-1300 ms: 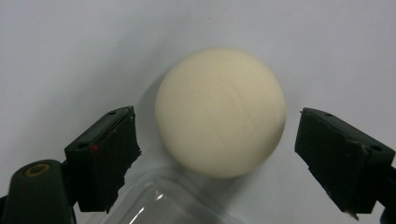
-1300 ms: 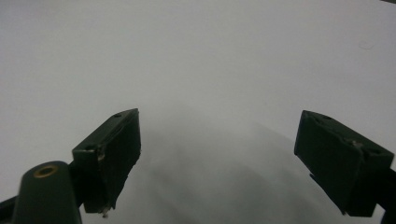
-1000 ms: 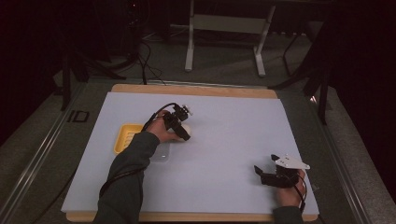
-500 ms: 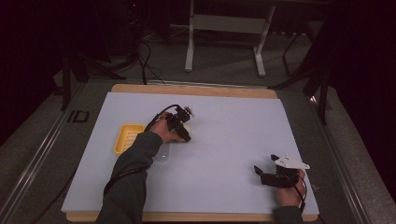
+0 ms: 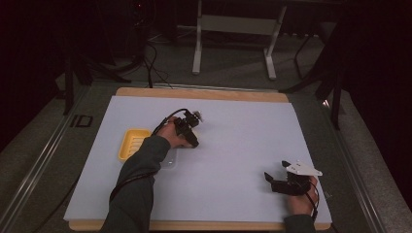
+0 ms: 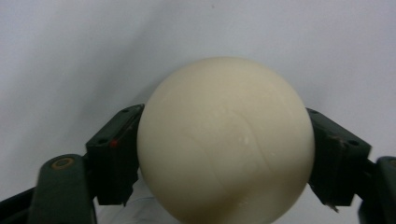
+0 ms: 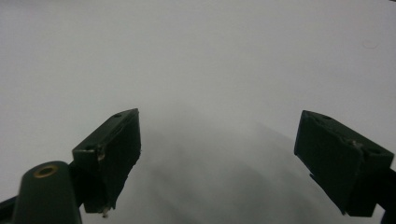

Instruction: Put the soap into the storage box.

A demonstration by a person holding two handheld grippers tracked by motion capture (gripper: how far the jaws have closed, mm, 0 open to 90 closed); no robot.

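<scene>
one cream ball (image 6: 225,140), round with no long axis, sits squarely between the left claw (image 6: 224,154) jaws, which have just been closing and now press both its sides, above the tabletop (image 5: 233,121) beside a yellow tray (image 5: 131,144). right claw (image 7: 219,158): jaws apart, holding nothing, well off.

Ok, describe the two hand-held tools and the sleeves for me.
Both tools are black with two blocky, square-ended jaws. The left tool has a black cable looping off its top and a small red dot on one jaw; a brass-coloured ring sits on its frame. The right tool carries a pale three-cornered plate on top and the same brass ring. The left sleeve is dark grey-green; the right cuff looks dark too.
</scene>
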